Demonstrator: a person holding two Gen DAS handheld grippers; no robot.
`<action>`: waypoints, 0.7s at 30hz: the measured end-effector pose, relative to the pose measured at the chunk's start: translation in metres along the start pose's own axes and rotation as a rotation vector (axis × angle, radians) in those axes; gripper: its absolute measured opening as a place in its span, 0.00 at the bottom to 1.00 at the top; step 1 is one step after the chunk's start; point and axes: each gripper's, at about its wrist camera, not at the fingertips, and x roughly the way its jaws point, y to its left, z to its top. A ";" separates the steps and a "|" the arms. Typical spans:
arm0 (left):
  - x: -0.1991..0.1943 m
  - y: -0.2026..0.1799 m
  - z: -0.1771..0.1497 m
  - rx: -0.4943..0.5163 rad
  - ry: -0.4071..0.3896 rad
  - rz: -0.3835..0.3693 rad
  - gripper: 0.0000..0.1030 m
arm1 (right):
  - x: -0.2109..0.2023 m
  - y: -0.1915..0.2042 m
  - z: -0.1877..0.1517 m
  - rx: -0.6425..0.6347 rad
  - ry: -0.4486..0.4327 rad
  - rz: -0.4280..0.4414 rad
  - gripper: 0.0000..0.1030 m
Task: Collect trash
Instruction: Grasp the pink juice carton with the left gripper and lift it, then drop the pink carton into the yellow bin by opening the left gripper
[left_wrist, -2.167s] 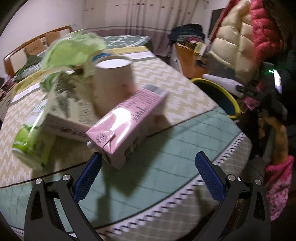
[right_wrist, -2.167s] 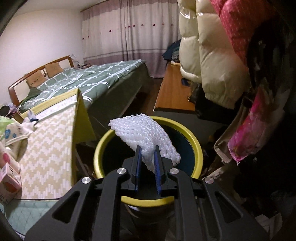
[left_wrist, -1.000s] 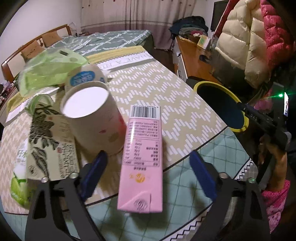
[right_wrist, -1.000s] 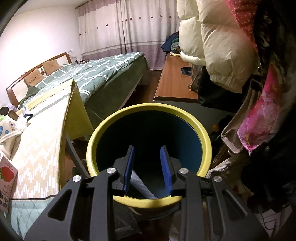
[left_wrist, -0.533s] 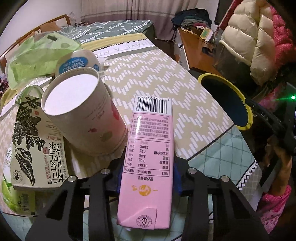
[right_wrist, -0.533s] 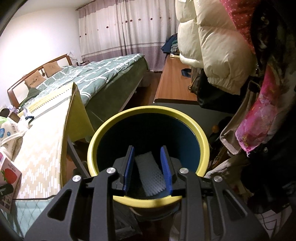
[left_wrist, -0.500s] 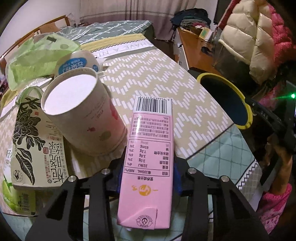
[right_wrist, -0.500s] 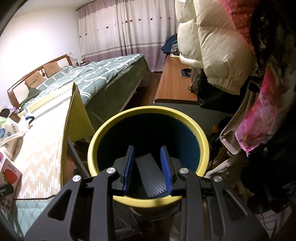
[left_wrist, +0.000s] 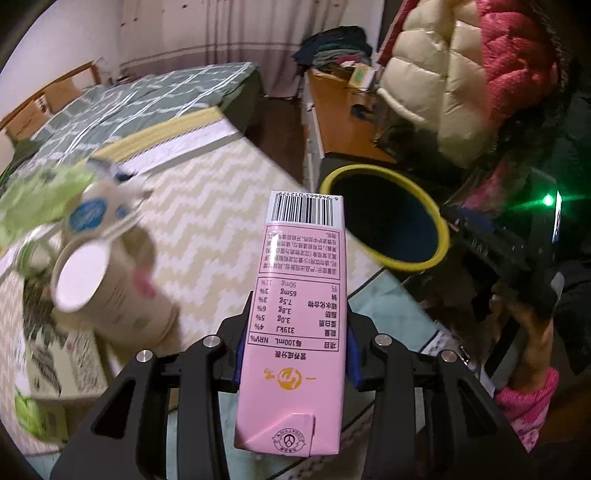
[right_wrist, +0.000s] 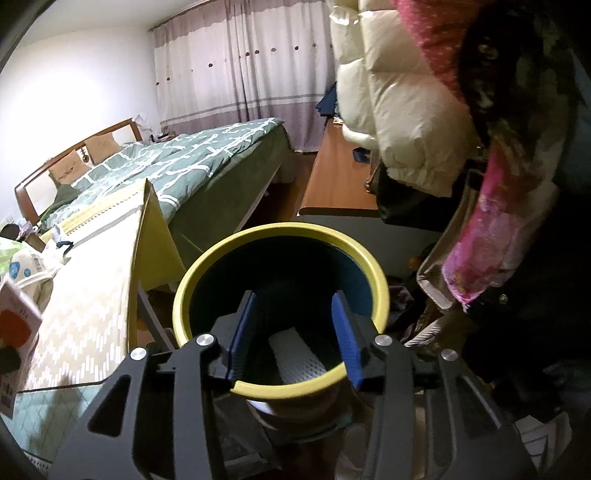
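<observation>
My left gripper (left_wrist: 295, 343) is shut on a pink drink carton (left_wrist: 299, 295), which hangs above the table edge with its barcode end pointing away. Beyond the carton stands the trash bin (left_wrist: 436, 236), dark inside with a yellow rim. In the right wrist view my right gripper (right_wrist: 293, 314) hovers over that bin (right_wrist: 280, 232), its jaws opening with nothing between them. A white foam net (right_wrist: 295, 354) lies at the bottom of the bin. The carton (right_wrist: 14, 321) shows at the left edge of that view.
On the zigzag tablecloth (left_wrist: 207, 229) to the left lie a tipped paper cup (left_wrist: 110, 295), a white lidded tub (left_wrist: 92, 218), a green bag (left_wrist: 33, 206) and a flat printed carton (left_wrist: 62, 354). A person's hand (left_wrist: 524, 325) holds the other gripper at right. A bed (right_wrist: 192, 155) and hanging jackets (right_wrist: 406, 110) stand behind.
The left gripper closed on the pink carton and raised it off the table. The right gripper let the foam net fall into the bin, and its jaws have since spread wider.
</observation>
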 end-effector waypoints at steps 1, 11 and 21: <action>0.002 -0.006 0.006 0.013 -0.004 -0.009 0.39 | -0.001 -0.003 0.000 0.003 0.001 -0.001 0.43; 0.043 -0.071 0.057 0.110 0.002 -0.096 0.39 | -0.010 -0.040 -0.005 0.047 -0.004 -0.040 0.57; 0.107 -0.123 0.098 0.183 0.047 -0.106 0.39 | -0.007 -0.068 -0.011 0.105 0.009 -0.062 0.59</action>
